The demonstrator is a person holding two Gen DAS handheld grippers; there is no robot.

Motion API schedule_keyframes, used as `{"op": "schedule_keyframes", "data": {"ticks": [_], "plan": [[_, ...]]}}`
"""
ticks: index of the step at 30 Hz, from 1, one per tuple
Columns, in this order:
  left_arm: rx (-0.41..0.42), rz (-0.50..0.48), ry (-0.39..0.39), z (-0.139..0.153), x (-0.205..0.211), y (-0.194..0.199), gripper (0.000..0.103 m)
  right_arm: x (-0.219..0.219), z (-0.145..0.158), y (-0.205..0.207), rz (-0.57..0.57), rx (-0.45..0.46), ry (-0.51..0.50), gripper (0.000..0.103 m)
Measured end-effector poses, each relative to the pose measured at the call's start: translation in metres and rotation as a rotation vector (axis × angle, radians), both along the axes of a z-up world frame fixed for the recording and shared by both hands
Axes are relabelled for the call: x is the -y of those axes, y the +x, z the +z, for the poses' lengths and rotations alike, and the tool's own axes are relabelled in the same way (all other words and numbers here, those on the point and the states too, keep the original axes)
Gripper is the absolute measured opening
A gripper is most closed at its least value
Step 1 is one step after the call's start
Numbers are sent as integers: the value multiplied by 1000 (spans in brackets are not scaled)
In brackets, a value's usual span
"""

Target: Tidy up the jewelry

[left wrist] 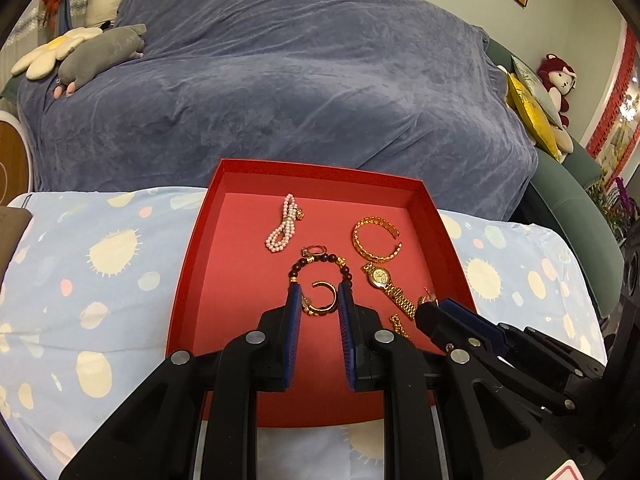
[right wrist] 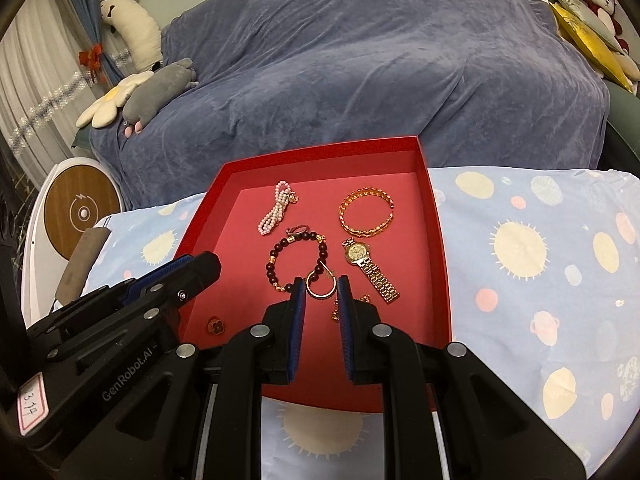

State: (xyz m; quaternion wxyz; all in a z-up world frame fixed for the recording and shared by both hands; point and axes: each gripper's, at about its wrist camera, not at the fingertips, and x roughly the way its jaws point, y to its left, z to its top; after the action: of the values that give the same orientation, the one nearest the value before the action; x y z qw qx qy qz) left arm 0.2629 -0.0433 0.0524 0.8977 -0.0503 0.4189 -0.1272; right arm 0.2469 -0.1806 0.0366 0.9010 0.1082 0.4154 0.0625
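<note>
A red tray point(left wrist: 192, 264) point(right wrist: 438, 248) on the bed holds a pearl bracelet point(left wrist: 282, 229) point(right wrist: 276, 210), a gold cuff bangle point(left wrist: 374, 240) point(right wrist: 366, 212), a gold watch point(left wrist: 386, 286) point(right wrist: 370, 266), a dark bead bracelet point(left wrist: 320, 262) point(right wrist: 298, 258), a small ring point(left wrist: 314, 251), a gold hoop point(left wrist: 324, 298) point(right wrist: 320, 284) and a flower earring point(right wrist: 216, 325). My left gripper point(left wrist: 319, 294) is open over the tray, its jaws either side of the hoop. My right gripper point(right wrist: 321, 287) is open, its jaws also flanking the hoop.
The tray sits on a light blue patterned sheet point(left wrist: 80, 272) point(right wrist: 540, 264). A blue blanket-covered sofa point(left wrist: 280, 80) lies behind, with plush toys point(left wrist: 100, 52) at its left. A round white and wood device point(right wrist: 80, 208) stands at the left.
</note>
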Motion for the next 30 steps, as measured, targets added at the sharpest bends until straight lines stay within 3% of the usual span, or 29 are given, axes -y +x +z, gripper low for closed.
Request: {"op": "schedule_keyframes", "data": {"ticks": [5,16,30], "plan": [[-19,-1,-41,-6,3,8,16,5,-4,5,-19,-8,10,15],[-52,1,-18,-20,4,15,16,3,-11,7,-19,-20,13,17],[-48,18,9,-16,1,12,20,0,-6,4,-16,-10,13,17]]}}
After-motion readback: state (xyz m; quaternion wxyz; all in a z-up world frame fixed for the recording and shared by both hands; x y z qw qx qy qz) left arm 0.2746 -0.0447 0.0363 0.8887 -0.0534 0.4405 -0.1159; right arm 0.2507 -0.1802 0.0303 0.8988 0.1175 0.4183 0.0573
